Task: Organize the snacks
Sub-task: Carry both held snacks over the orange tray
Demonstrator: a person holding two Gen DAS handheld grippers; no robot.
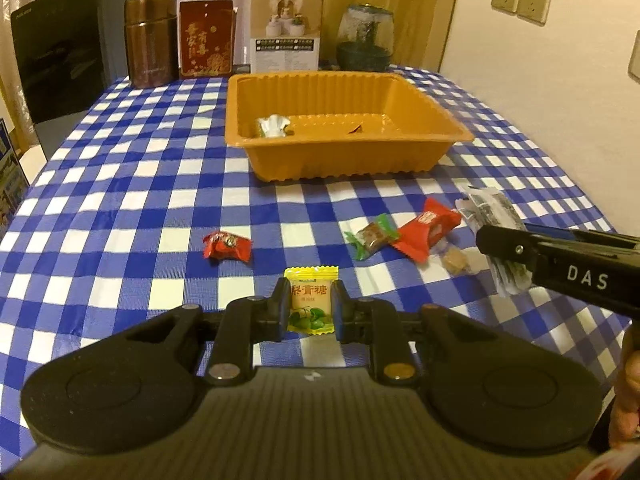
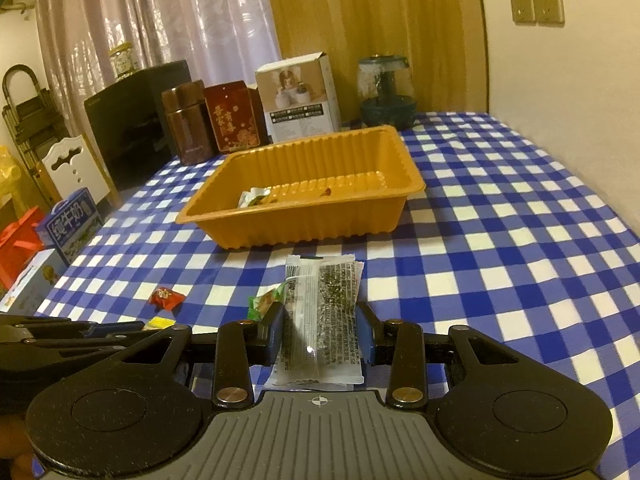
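My left gripper [image 1: 311, 304] is shut on a yellow candy packet [image 1: 310, 300], lifted above the checked cloth. My right gripper [image 2: 320, 334] is shut on a clear packet with dark print [image 2: 320, 320]; in the left wrist view that right gripper [image 1: 500, 258] reaches in from the right with the clear packet [image 1: 486, 208]. The orange tray [image 1: 344, 80] [image 2: 304, 220] stands beyond, holding a white wrapper [image 1: 273, 126] [image 2: 252, 197] and a small dark piece [image 1: 356, 129]. On the cloth lie a small red candy [image 1: 227, 245] [image 2: 166, 298], a green-ended candy [image 1: 372, 237] [image 2: 264, 302], a red packet [image 1: 426, 232] and a tan sweet [image 1: 454, 261].
Along the table's far edge stand a brown canister [image 1: 151, 40], a red box [image 1: 206, 38], a white carton [image 1: 286, 30] and a glass dome [image 1: 365, 38]. A black appliance [image 1: 60, 56] stands at the left. Boxes [image 2: 68, 224] sit beside the table's left edge. A wall runs along the right.
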